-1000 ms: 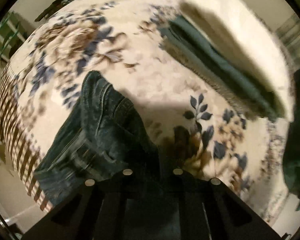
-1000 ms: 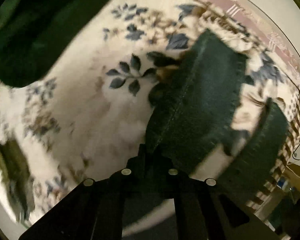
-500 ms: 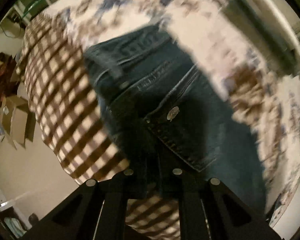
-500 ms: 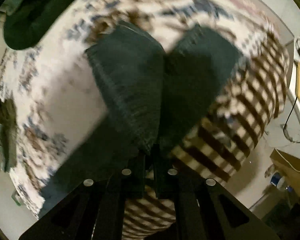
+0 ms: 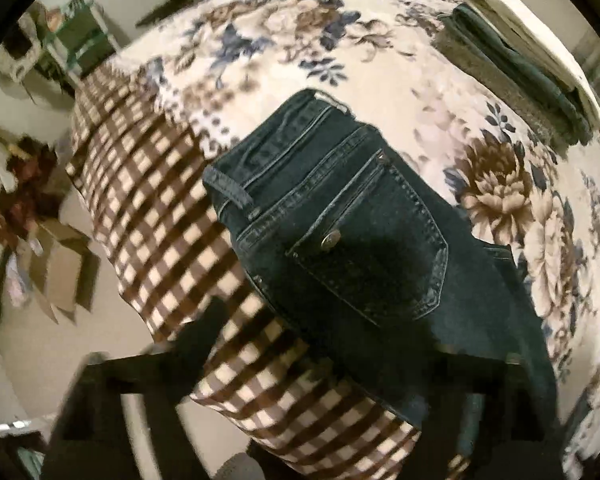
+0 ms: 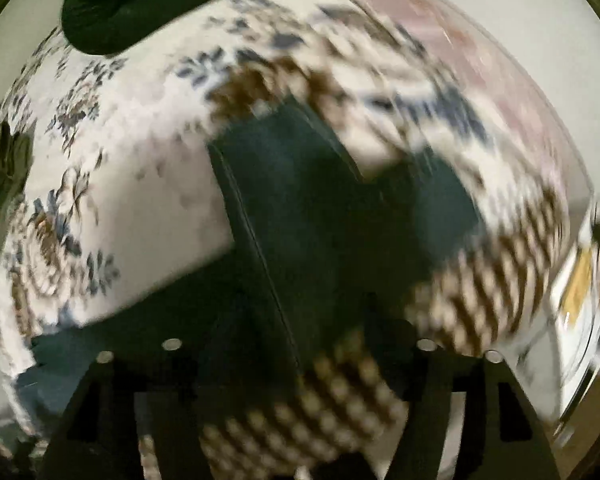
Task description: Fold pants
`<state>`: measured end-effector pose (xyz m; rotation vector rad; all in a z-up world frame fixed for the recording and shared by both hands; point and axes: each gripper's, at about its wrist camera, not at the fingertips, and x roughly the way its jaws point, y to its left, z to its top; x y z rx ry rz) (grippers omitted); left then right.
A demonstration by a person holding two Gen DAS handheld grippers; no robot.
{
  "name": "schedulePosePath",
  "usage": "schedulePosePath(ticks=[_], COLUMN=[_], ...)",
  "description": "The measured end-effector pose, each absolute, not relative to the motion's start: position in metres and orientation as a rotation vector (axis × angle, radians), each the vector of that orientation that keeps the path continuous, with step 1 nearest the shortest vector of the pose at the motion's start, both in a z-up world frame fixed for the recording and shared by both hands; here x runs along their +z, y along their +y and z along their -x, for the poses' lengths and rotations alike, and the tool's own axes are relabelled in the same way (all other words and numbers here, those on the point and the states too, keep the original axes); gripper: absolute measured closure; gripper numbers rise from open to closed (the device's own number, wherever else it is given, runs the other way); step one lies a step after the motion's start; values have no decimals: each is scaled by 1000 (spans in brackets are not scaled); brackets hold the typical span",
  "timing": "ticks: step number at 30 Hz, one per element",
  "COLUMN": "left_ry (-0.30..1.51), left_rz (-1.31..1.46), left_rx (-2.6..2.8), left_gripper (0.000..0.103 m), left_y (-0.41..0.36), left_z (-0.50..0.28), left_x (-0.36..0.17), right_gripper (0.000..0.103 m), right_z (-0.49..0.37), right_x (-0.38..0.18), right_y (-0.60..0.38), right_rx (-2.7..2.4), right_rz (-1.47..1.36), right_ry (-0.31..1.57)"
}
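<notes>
Jeans lie folded lengthwise along the near edge of the bed, waistband toward the upper left of the left wrist view and back pocket facing up, a placement that probably keeps them within reach for the next fold. In the right wrist view the legs run from the centre down toward the lower left, blurred. Both tools are letting go: the left hand-held gripper has its jaws opening, denim under them but not pinched, and the right hand-held gripper is likewise opening over the leg fabric. Stacked folded clothes sit at the upper right, well apart, presumably finished items.
</notes>
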<state>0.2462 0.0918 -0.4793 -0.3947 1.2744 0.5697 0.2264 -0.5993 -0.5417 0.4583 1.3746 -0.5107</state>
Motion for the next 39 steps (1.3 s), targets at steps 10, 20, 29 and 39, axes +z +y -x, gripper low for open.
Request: schedulePosePath(ticks=[10, 20, 29, 39], left_ry=[1339, 1395, 1406, 1377], left_rz=[274, 259, 240, 291], left_rx=[550, 521, 484, 497], left_gripper=[19, 19, 19, 19], left_y=[61, 39, 29, 42], left_z=[-260, -259, -264, -265], left_x=[-503, -519, -519, -512], right_gripper=[88, 74, 84, 97], right_z=[-281, -117, -97, -112], right_x=[-600, -579, -593, -503], right_y=[-606, -749, -733, -713], right_rx=[-557, -777, -725, -605], right_rz=[-237, -857, -1069, -1023], right_ry=[1415, 1244, 1059, 765])
